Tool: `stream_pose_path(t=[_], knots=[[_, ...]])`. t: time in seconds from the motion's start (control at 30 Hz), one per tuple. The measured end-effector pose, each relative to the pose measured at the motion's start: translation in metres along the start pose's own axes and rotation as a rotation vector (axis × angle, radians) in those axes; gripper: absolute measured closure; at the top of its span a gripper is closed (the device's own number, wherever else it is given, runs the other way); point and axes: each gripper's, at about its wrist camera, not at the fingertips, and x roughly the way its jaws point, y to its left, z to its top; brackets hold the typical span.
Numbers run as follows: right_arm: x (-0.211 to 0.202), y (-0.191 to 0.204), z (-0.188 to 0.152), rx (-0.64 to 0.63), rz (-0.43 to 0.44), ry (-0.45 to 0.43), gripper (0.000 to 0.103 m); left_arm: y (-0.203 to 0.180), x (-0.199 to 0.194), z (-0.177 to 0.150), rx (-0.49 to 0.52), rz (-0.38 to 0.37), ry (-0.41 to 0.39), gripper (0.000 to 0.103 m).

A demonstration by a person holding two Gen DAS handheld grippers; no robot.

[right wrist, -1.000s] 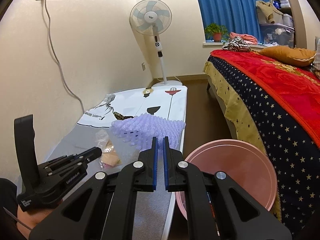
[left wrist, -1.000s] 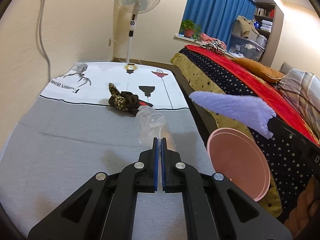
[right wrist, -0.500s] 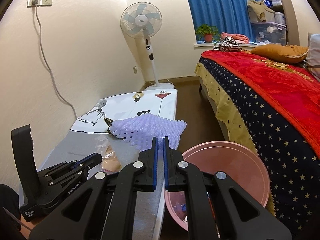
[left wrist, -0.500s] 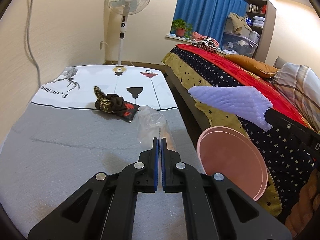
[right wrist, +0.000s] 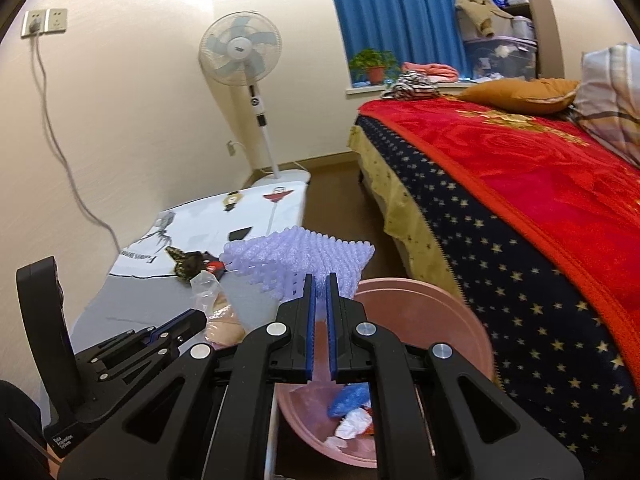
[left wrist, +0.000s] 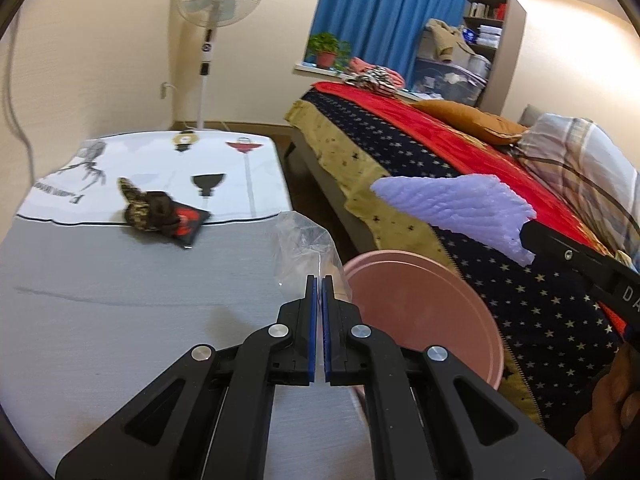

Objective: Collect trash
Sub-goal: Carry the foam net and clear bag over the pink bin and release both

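My left gripper (left wrist: 319,280) is shut on a clear plastic bag (left wrist: 306,248) and holds it at the table's right edge, beside the pink bin (left wrist: 420,312). It also shows in the right wrist view (right wrist: 176,330) with the bag (right wrist: 208,286). My right gripper (right wrist: 319,280) is shut on a lilac foam net sheet (right wrist: 300,258) above the pink bin (right wrist: 424,320), which holds blue and white scraps. The sheet (left wrist: 452,206) also shows in the left wrist view. A dark crumpled wrapper (left wrist: 160,214) lies on the table.
The grey table (left wrist: 100,320) carries a white printed cloth (left wrist: 160,164) at its far end. A bed with red and starred blankets (right wrist: 520,200) stands right of the bin. A standing fan (left wrist: 216,4) is beyond the table.
Both grippers have moved toward the pink bin. The left one carried the clear bag to the table's right edge; the right one brought the foam sheet over the bin.
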Motion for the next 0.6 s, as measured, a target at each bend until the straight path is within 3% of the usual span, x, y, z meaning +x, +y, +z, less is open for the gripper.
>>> stream_pose_path(t=[0.3, 0.6], knots=[[-0.001, -0.023, -0.003, 0.045, -0.082, 0.024, 0.098, -0.031, 0.021, -0.004, 0.039, -0.063, 0.035, 0.101], [0.010, -0.036, -0.007, 0.082, -0.130, 0.063, 0.098, -0.039, 0.042, -0.010, 0.026, -0.094, 0.091, 0.101]])
